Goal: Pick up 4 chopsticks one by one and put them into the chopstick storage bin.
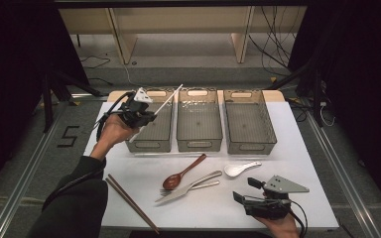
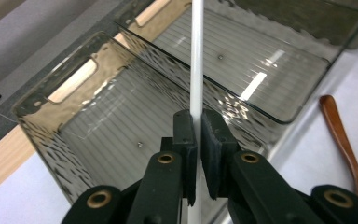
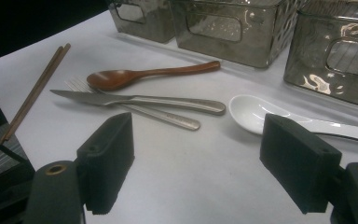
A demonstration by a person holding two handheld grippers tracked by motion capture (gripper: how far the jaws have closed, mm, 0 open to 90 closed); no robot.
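My left gripper [image 1: 149, 116] is shut on a thin white stick [image 1: 168, 101], likely a chopstick, and holds it above the left smoky bin [image 1: 151, 134]. In the left gripper view the white stick [image 2: 196, 60] rises from between the pads [image 2: 186, 133] over that left bin [image 2: 116, 130]. My right gripper [image 1: 245, 191] rests open near the table's front right edge, with nothing between its jaws. Ahead of it lie a white ceramic spoon [image 3: 256, 114], a knife [image 3: 135, 99], a fork [image 3: 168, 116] and a brown wooden spoon [image 3: 144, 74].
Three smoky plastic bins stand in a row at the back: left, middle [image 1: 199, 124] and right [image 1: 249, 124]. A pair of brown chopsticks [image 1: 131, 203] lies at the front left of the white table [image 1: 297, 163]. Cables and shelving stand beyond the table.
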